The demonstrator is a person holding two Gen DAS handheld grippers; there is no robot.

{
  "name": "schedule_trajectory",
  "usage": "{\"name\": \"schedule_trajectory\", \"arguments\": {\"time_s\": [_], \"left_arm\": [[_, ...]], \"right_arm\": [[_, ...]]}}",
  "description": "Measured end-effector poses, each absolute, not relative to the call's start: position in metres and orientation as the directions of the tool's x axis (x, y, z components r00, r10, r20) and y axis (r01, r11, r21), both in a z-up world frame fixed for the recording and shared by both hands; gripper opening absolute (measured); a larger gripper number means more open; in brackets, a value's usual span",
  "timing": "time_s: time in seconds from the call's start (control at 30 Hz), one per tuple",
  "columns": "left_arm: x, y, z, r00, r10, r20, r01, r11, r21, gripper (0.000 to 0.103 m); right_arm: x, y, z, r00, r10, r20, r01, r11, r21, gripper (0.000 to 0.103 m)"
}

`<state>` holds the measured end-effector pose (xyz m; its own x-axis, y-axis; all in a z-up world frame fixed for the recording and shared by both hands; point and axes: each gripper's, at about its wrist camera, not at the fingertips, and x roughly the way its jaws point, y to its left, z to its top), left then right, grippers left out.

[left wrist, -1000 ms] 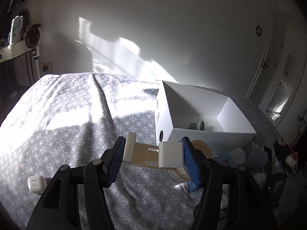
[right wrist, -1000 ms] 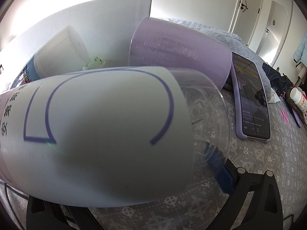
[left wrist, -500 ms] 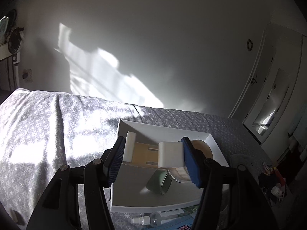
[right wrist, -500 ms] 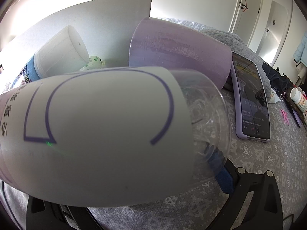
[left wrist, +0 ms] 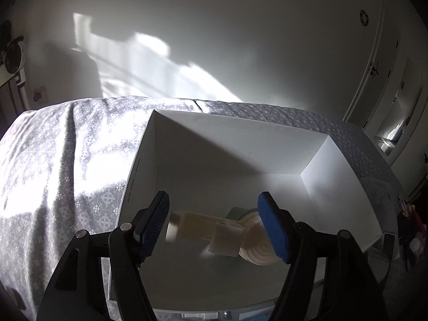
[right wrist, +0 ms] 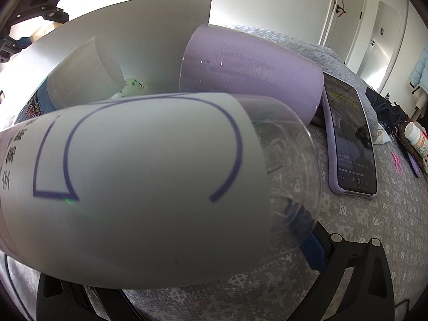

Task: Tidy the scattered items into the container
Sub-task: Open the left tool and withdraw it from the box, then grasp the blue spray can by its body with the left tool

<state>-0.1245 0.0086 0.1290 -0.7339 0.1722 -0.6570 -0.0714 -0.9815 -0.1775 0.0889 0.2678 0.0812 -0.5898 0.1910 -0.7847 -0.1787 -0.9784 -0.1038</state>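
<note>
Hanging over the white box (left wrist: 345, 160), the left gripper (left wrist: 214, 227) had just been opening; the cream tape dispenser (left wrist: 222, 234) lay crosswise between its 2 spread pads, blurred, directly above the box floor. The right gripper (right wrist: 307, 243) was clamped on a clear bottle (right wrist: 149, 182) outside the box, on the bed.
</note>
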Motion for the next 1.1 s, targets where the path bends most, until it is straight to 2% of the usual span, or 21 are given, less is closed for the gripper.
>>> {"name": "schedule_trajectory", "arguments": {"time_s": [0.03, 0.2, 0.37, 0.5, 0.67, 0.9, 1.1], "left_arm": [[-0.123, 0.007, 0.131, -0.741, 0.165, -0.651, -0.071, -0.983, -0.169, 0.083], [-0.096, -0.009, 0.148, -0.768, 0.165, -0.619, -0.098, -0.985, -0.141, 0.084], [-0.05, -0.022, 0.155, -0.756, 0.263, -0.6, -0.24, -0.963, -0.12, 0.088], [-0.022, -0.015, 0.146, -0.672, 0.353, -0.651, -0.41, -0.909, -0.069, 0.088], [-0.014, 0.011, 0.119, -0.558, 0.368, -0.744, -0.538, -0.843, -0.013, 0.088], [-0.024, 0.058, 0.096, -0.444, 0.416, -0.794, -0.64, -0.767, -0.044, 0.088], [-0.045, 0.09, 0.083, -0.386, 0.418, -0.822, -0.648, -0.758, -0.081, 0.088]], "right_arm": [[0.089, 0.268, 0.081, -0.59, 0.191, -0.785, -0.179, -0.978, -0.104, 0.103], [0.089, 0.268, 0.081, -0.59, 0.191, -0.785, -0.179, -0.978, -0.104, 0.103], [0.088, 0.269, 0.081, -0.589, 0.191, -0.785, -0.179, -0.978, -0.104, 0.103], [0.088, 0.269, 0.081, -0.59, 0.191, -0.785, -0.179, -0.978, -0.104, 0.103], [0.088, 0.269, 0.081, -0.59, 0.191, -0.785, -0.179, -0.978, -0.104, 0.103], [0.088, 0.269, 0.081, -0.59, 0.19, -0.785, -0.178, -0.979, -0.103, 0.103], [0.087, 0.27, 0.081, -0.59, 0.191, -0.784, -0.178, -0.978, -0.104, 0.103]]}}
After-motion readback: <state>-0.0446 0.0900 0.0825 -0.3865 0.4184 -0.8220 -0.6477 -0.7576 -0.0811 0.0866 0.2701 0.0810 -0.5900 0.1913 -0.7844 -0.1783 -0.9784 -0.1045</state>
